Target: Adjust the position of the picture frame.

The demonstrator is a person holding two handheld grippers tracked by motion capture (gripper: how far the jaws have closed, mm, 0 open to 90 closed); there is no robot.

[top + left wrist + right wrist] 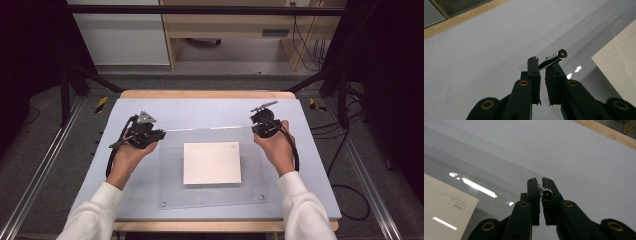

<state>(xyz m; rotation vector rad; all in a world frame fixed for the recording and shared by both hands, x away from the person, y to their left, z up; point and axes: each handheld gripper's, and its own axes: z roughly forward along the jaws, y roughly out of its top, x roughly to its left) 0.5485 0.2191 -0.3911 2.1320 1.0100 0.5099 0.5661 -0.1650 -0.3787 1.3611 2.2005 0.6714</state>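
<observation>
- Pale blue-grey tabletop [200, 107] with a wooden edge carries a clear rectangular acrylic sheet [212, 192], and that sheet is the landmark for everything below.
- Under the middle of the sheet lies a white square paper card [212, 163], flat, its printed boxes towards the sheet's far side.
- Along the sheet's far edge runs a thin shiny metal rod [205, 128], held off the surface from end to end.
- At the sheet's far left corner, the left claw [543, 65] is closed on the rod's left end, with a short stub of the rod [556, 57] poking past its jaws.
- At the far right corner, the right claw [540, 185] pinches the rod's other end [547, 193]; its jaws are nearly together.
- The step in hand looks like carrying or setting the rod across the sheet with both hands.
- To do it well, both claws should probably move at the same pace and height, so the rod stays parallel to the far edge and does not twist out.
- Grip pressure should be kept even; a smooth round rod is likely to roll or slip if either hand eases.
</observation>
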